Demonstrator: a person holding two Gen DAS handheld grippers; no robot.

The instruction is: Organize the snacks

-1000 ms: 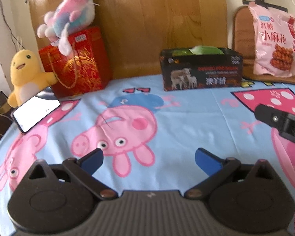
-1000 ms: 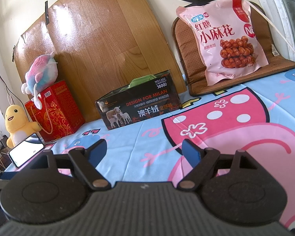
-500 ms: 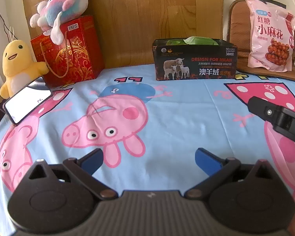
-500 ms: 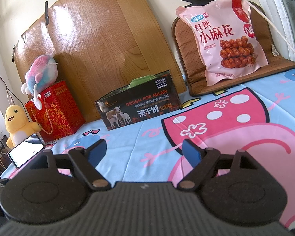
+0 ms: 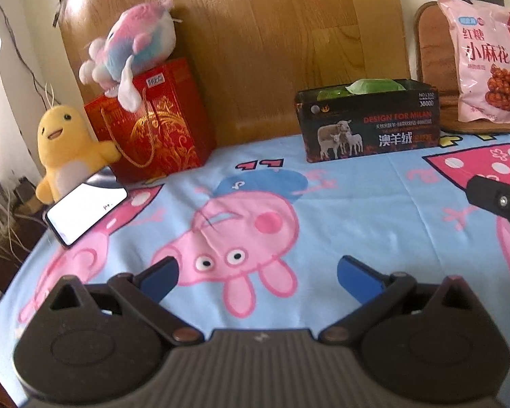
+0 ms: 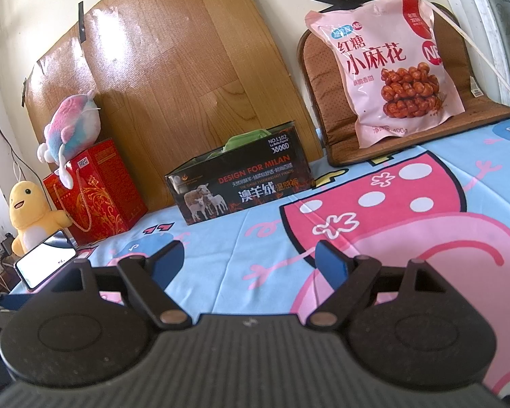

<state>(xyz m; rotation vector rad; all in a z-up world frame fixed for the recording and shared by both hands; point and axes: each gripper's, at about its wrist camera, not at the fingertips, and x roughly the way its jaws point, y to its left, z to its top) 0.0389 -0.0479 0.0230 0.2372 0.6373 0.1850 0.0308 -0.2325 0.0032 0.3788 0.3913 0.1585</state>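
Observation:
A pink snack bag (image 6: 391, 68) with red print leans upright on a brown seat cushion (image 6: 326, 125) at the back right; it also shows in the left wrist view (image 5: 486, 57). A black open-top box (image 5: 367, 125) with a green packet (image 5: 374, 85) inside stands at the back centre, also in the right wrist view (image 6: 241, 183). My left gripper (image 5: 256, 277) is open and empty, low over the cartoon sheet, well short of the box. My right gripper (image 6: 250, 263) is open and empty, well short of box and bag. Its side shows in the left wrist view (image 5: 499, 200).
A red gift bag (image 5: 153, 129) with a pink-blue plush (image 5: 132, 47) on top stands back left. A yellow plush (image 5: 64, 149) and a lit phone (image 5: 85, 212) sit at the left edge. A wooden board (image 5: 272, 34) leans on the wall behind. Cables hang off the left.
The left gripper's view has shifted slightly, tilting back toward the left side. The right gripper has stayed still. Both stay open.

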